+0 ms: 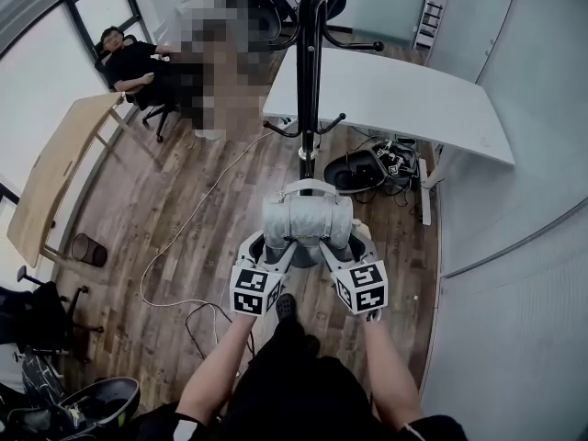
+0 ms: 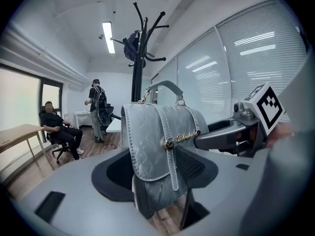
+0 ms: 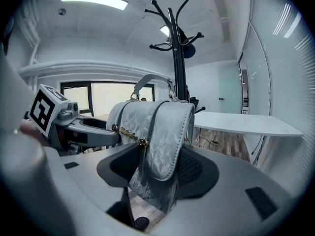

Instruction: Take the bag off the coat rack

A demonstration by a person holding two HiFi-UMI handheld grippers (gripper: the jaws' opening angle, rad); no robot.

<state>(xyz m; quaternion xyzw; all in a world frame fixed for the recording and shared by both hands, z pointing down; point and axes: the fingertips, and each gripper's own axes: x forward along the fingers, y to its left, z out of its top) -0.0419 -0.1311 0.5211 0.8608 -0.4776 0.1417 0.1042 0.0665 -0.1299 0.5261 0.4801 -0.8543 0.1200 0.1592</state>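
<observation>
A grey quilted handbag (image 1: 306,217) with a gold clasp and a short handle (image 1: 310,186) hangs free of the black coat rack (image 1: 310,81), which stands just behind it. My left gripper (image 1: 266,246) clamps the bag's left end and my right gripper (image 1: 344,244) clamps its right end, both at chest height. In the left gripper view the bag (image 2: 157,146) fills the gap of the left gripper (image 2: 155,168), with the rack (image 2: 138,68) beyond. In the right gripper view the bag (image 3: 152,136) sits in the right gripper (image 3: 157,171), in front of the rack (image 3: 177,58).
A white table (image 1: 395,99) stands behind and right of the rack, with cables and a black base (image 1: 367,168) under it. One person sits in a chair (image 1: 129,62) at far left. A wooden desk (image 1: 55,168), a waste bin (image 1: 89,249) and a floor cable (image 1: 175,246) lie left. A dark item (image 2: 131,45) hangs on the rack.
</observation>
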